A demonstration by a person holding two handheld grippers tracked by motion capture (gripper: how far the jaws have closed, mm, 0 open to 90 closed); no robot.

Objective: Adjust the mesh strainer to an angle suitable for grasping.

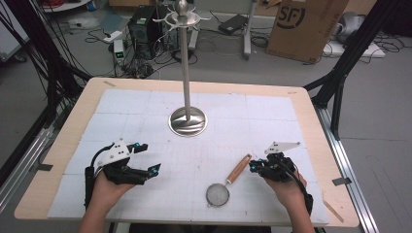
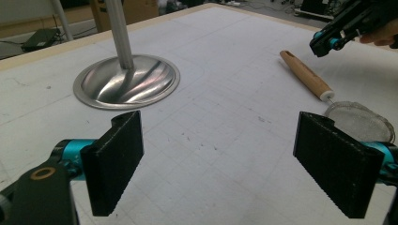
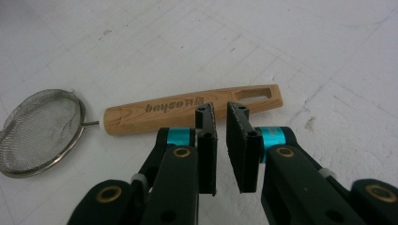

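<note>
Reaching for the strainer is judged to be the step in hand. In the high view it lies flat on the table, near the front edge and right of the middle, its mesh bowl towards the person and its wooden handle slanting away to the right. The right gripper is seen just beside the far end of that handle. The left gripper is held low over the front left of the table, well apart from the strainer. A tall metal stand with hooks at its top rises from the middle of the table.

In the left gripper view its fingers are spread wide with nothing between them. The stand's round base is seen ahead to the left, and the handle and mesh bowl to the right.

In the right gripper view the fingers are drawn together to a narrow slit with nothing between them. The handle lies crosswise just past their tips, and whether the tips touch it cannot be told. The slot is at its right end and the mesh bowl at its left.

Nothing is judged to be gripped yet. The next move is judged to call for the right fingers to be spread wider than the handle, lowered astride it and closed on the wood. A lift towards the stand's hooks could then follow.
</note>
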